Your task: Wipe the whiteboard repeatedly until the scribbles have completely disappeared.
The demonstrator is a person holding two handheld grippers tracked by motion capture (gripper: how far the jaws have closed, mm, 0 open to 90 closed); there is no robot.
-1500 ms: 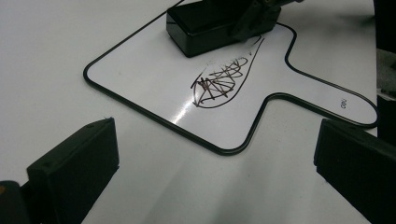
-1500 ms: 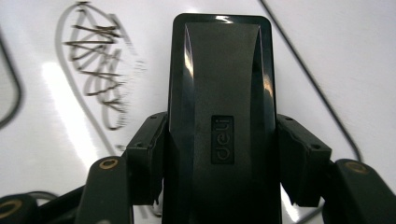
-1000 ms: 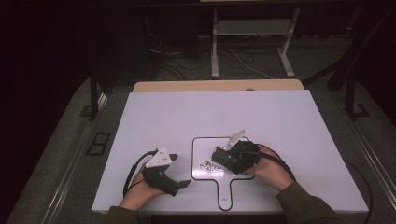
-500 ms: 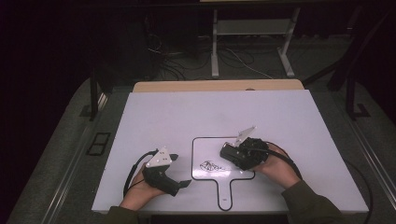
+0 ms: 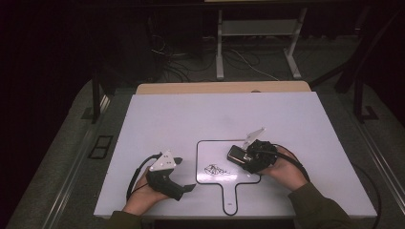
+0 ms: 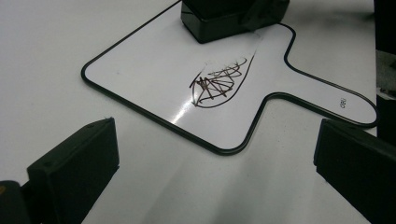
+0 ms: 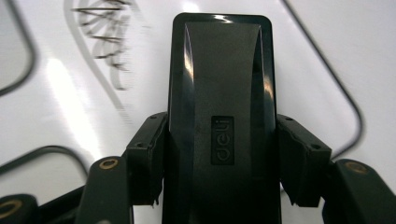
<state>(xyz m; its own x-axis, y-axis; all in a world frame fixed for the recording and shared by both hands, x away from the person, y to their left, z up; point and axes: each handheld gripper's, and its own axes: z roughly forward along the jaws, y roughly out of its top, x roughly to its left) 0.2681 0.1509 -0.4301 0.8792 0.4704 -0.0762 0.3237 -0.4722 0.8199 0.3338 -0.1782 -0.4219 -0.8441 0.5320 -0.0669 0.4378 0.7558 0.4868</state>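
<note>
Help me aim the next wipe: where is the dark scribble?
In the high view, the dark scribble lies on the paddle-shaped whiteboard, just left of the black eraser in the right gripper.

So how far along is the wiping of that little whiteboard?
Barely begun. The right gripper is shut on the black eraser, which rests on the paddle-shaped whiteboard beside a faint wiped streak. The dark scribble looks almost whole and is left to rub off. The left gripper lies open alongside.
</note>
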